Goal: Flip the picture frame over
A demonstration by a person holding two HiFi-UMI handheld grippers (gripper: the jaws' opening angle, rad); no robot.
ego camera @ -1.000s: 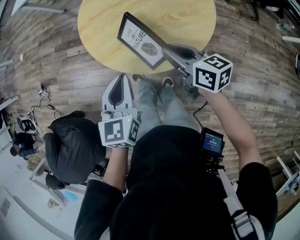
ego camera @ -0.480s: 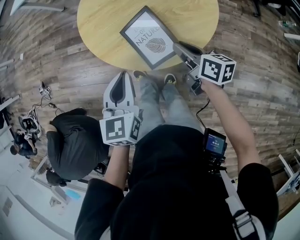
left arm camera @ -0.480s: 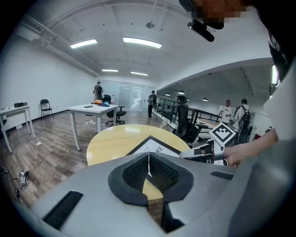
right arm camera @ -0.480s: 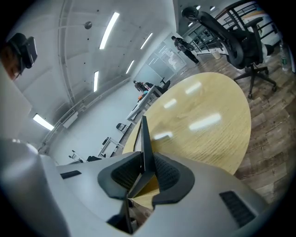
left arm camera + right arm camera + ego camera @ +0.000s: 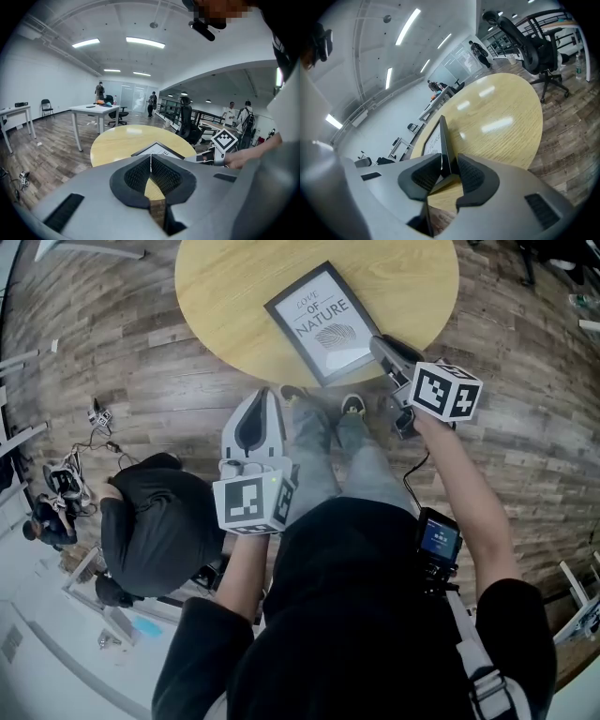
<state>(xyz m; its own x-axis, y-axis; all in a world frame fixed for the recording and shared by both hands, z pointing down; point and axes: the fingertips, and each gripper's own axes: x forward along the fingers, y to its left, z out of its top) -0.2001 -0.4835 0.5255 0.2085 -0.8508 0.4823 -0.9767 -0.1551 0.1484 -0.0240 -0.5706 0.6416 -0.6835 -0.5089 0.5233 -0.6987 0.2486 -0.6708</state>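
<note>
Where only the head view is consulted, picture frame (image 5: 325, 322) is recorded lying print side up on round wooden table (image 5: 234, 296), its near corner close to the rim. In the right gripper view alone, its black edge is shown between the pads of right gripper (image 5: 382, 345), whose jaws have just been opening, and slack is noted beside one pad. Left gripper (image 5: 262, 395) is held clenched and empty, short of the table. Bare tabletop is left beyond the frame
</note>
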